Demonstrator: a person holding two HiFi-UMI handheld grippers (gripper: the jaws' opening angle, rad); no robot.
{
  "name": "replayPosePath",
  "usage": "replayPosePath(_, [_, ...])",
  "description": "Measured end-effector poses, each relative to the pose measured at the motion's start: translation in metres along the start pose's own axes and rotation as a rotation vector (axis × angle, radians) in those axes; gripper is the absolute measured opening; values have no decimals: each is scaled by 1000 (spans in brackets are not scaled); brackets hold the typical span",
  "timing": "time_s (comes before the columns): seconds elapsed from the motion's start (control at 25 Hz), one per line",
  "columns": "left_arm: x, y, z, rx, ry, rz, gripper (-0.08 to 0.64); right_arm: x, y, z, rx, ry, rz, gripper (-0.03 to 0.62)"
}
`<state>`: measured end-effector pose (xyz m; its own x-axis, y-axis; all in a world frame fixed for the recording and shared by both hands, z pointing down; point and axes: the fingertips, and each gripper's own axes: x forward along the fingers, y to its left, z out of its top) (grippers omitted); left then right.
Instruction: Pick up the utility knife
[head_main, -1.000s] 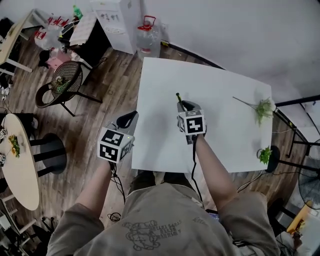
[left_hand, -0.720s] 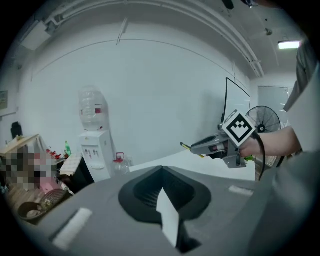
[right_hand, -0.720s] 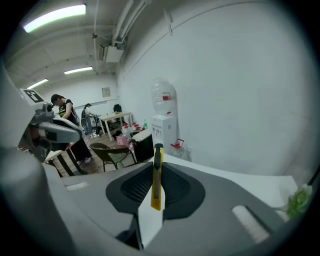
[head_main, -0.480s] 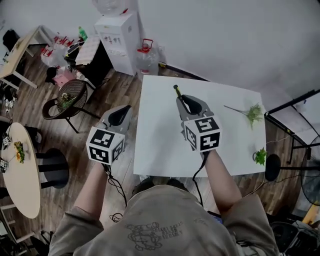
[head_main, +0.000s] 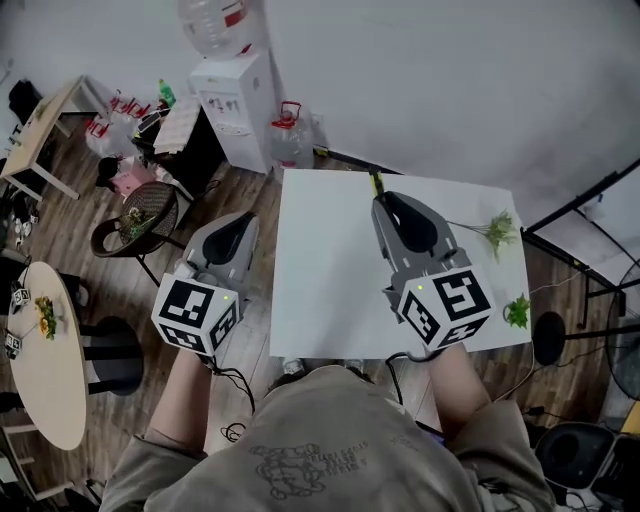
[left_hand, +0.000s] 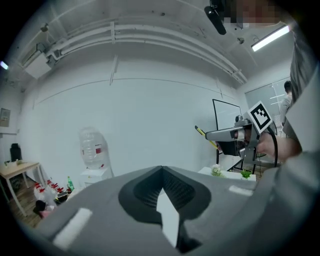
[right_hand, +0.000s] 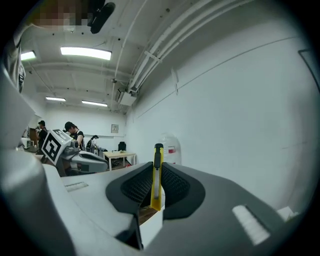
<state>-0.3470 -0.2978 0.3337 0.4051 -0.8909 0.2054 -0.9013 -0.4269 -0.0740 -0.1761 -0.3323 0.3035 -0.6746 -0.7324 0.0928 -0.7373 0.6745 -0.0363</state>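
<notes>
Head view: the right gripper (head_main: 386, 200) hangs high above the table (head_main: 320, 290), with the knife (head_main: 376, 184) poking from its tip. The left gripper (head_main: 240, 225) is off the table's left edge.

Left gripper view: its jaws are together, with nothing between them.

Right gripper view: the jaws clamp the yellow knife upright. A firm squeeze and a level wrist should stop it slipping.

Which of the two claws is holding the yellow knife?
The right claw: the yellow utility knife stands upright, clamped between its jaws. The left claw is closed with nothing between its jaws.
</notes>
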Motion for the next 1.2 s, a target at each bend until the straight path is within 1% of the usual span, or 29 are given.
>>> replayPosePath(0.12, [-14,-8,17,9,-30,9,0,-18,7,15,22,-52,14,80])
replayPosePath(0.28, [-24,-20,31,18,-69,11,0,-37,9,20,24,-79,-8,80])
replayPosePath(0.48, [-27,-31,25,61,-38,16,0,-53,7,5,22,-46,-27,78])
replayPosePath(0.6, [-31,-37,26,56,-26,8,0,-60,7,-6,14,-11,-42,78])
replayPosePath(0.72, [-30,-41,13,51,-15,-8,0,-66,6,-16,21,16,-58,78])
replayPosePath(0.8, [-31,-42,9,50,-10,-13,0,-68,6,-19,26,20,-61,78])
replayPosePath(1.0, [-28,-46,12,59,-13,-16,0,-70,5,-17,9,21,-65,78])
replayPosePath(1.2, [-29,-47,11,65,-15,-18,0,-67,6,-20,21,18,-67,78])
